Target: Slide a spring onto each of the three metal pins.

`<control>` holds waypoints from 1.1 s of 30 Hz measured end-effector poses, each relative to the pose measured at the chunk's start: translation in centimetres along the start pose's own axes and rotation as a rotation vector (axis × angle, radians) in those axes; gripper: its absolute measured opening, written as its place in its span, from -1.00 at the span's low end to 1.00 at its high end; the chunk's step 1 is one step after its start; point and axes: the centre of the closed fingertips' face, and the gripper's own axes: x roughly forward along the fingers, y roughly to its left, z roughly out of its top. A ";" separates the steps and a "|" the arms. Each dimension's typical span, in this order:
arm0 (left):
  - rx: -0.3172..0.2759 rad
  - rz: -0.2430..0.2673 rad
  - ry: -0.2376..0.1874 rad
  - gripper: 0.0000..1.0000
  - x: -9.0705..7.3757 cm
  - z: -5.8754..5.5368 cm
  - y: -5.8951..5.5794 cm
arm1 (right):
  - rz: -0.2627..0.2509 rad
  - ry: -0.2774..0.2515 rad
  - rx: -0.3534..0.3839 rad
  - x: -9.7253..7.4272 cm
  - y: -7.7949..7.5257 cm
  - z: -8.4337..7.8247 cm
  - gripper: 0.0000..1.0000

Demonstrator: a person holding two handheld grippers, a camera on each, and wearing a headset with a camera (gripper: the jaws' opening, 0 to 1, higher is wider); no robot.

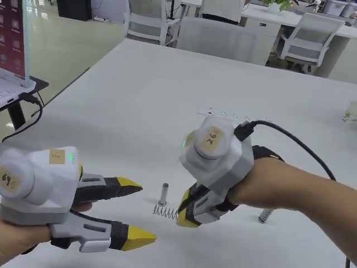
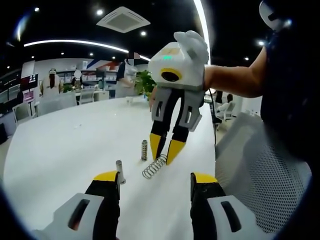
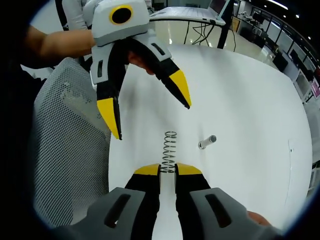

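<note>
A bare metal pin [image 1: 163, 194] [image 2: 120, 171] [image 3: 206, 142] stands upright on the white table [image 1: 167, 100]. My right gripper [image 1: 184, 216] [image 2: 165, 150] [image 3: 168, 170] is shut on one end of a loose spring [image 1: 164, 211] [image 2: 154, 166] [image 3: 169, 150]. The spring's free end lies on the table close beside the pin. My left gripper [image 1: 134, 212] [image 2: 154, 176] [image 3: 150, 117] is open and holds nothing, its yellow tips just left of the pin. Behind my right wrist, a second pin [image 1: 266, 215] [image 2: 144, 150] carries a spring.
A white power strip [image 1: 223, 113] lies on the table beyond the grippers, and a black cable [image 1: 295, 142] runs to my right gripper. A laptop [image 1: 11, 56] sits on a stand at the far left. Office chairs [image 1: 304, 39] line the far side.
</note>
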 end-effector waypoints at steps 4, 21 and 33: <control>0.012 -0.014 -0.009 0.00 0.3 0.6 -0.3 | 0.014 -0.007 -0.023 -1.2 0.5 0.1 -0.84; 0.062 -0.094 -0.061 -0.30 1.3 2.7 -1.9 | 0.050 0.009 -0.142 -4.1 1.2 0.0 -0.84; 0.093 -0.147 -0.077 -0.60 2.0 3.4 -2.8 | 0.067 0.014 -0.179 -4.5 1.4 -0.1 -0.84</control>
